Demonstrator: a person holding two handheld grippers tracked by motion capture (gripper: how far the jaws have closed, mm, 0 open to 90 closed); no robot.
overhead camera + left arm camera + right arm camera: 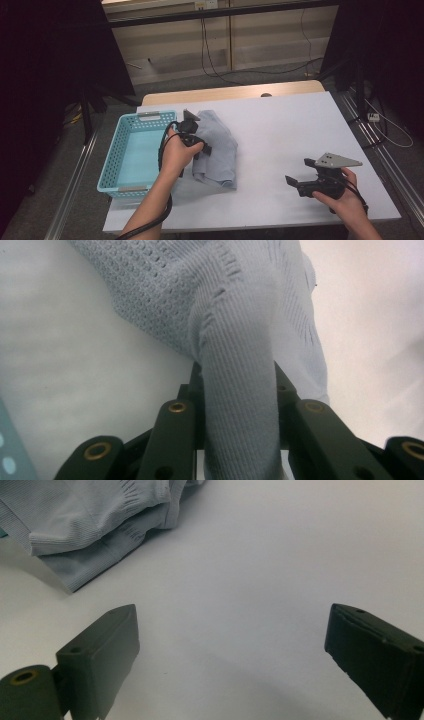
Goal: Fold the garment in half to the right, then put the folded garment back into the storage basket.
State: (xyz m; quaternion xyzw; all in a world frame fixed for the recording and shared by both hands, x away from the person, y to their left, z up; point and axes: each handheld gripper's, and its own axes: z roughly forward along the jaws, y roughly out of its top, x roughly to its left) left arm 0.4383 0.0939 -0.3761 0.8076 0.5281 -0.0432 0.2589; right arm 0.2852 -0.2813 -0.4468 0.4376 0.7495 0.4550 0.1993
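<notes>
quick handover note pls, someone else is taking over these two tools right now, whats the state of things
Left tool: shut on a fold of the grey knit garment, gripped at its left edge.
Right tool: open, holding nothing, over bare table at the right, well apart from the garment.
Things: the garment lies bunched on the table just right of the blue basket; nothing can be seen inside the basket.
Done: the garment is gripped.
Left: probably lift it across and drop it into the basket, then open the left tool; the right tool looks free to help.
</notes>
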